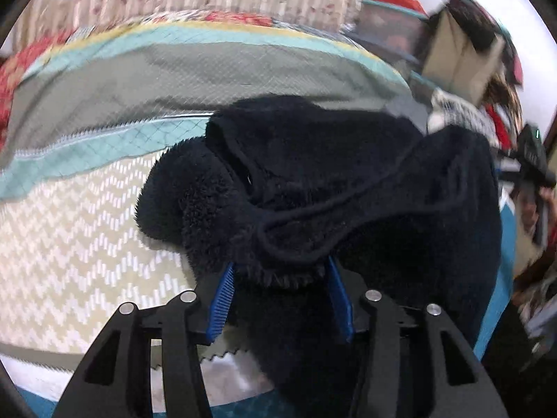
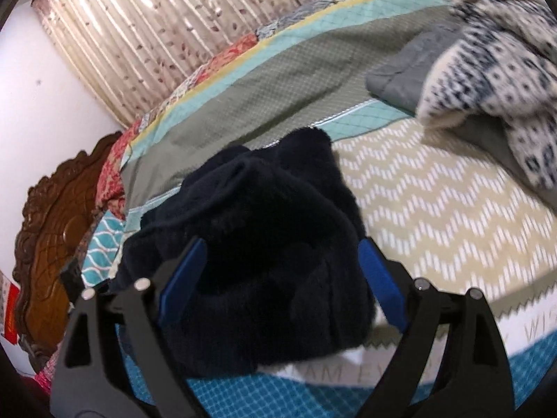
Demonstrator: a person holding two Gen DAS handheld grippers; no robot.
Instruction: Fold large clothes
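A dark navy fleece garment [image 1: 313, 181] is bunched up over the bed. My left gripper [image 1: 280, 271] is shut on a thick fold of it, its blue fingers [image 1: 222, 299] pressing the fleece from both sides, and holds it lifted. In the right wrist view the same navy garment [image 2: 264, 237] fills the space between my right gripper's blue fingers [image 2: 181, 278]. My right gripper [image 2: 282, 254] is shut on a bulky bunch of it. The fingertips are hidden in the fleece in both views.
The bed has a beige chevron cover [image 2: 435, 202] and a patchwork quilt [image 2: 278, 83]. A white and navy patterned sweater [image 2: 494, 80] and a grey folded cloth [image 2: 410, 73] lie at the far right. A carved wooden headboard [image 2: 48, 230] stands at left. Cluttered shelves [image 1: 470, 52] are at right.
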